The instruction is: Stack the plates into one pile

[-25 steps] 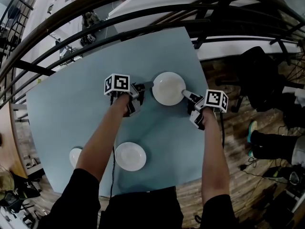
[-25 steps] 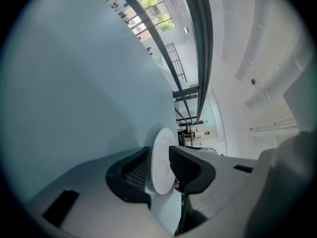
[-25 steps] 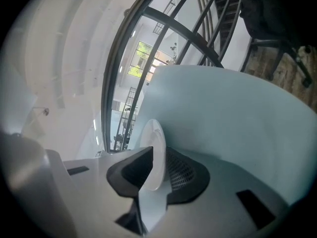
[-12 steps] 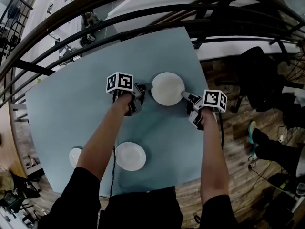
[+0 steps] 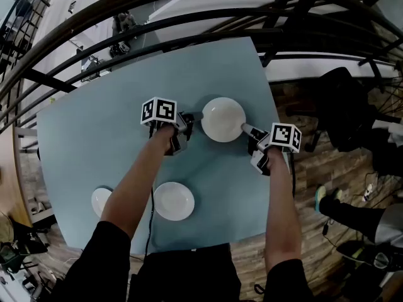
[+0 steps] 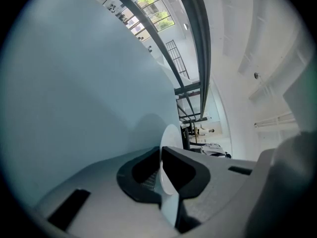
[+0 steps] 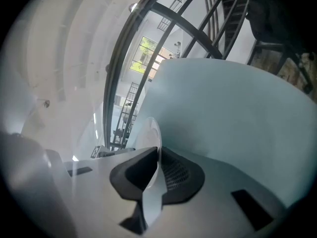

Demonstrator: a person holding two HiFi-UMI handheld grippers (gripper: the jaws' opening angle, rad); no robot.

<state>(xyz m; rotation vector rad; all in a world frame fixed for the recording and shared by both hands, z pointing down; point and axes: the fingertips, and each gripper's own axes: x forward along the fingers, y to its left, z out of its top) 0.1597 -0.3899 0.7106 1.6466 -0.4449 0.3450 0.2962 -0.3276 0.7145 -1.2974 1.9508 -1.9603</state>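
Pale blue table (image 5: pixel 88 137), set beside a dark metal railing (image 5: pixel 189 27), with wooden floor (image 5: pixel 308 168) on the right.

The far plate (image 5: pixel 223 119), white, lies toward the table's far edge. It is gripped from both sides. The left gripper (image 5: pixel 196 116) has just been closing and its dark pads now clamp the plate's left rim. The right gripper (image 5: pixel 245 129) has likewise just been closing and pinches the right rim (each gripper view shows the thin white edge running between its pads). Whether the plate has left the surface cannot be told.

Two more white plates lie well apart from it, near the person: a middle plate (image 5: pixel 174 201) and, just left of that, a small plate (image 5: pixel 101 201) partly behind the left forearm.
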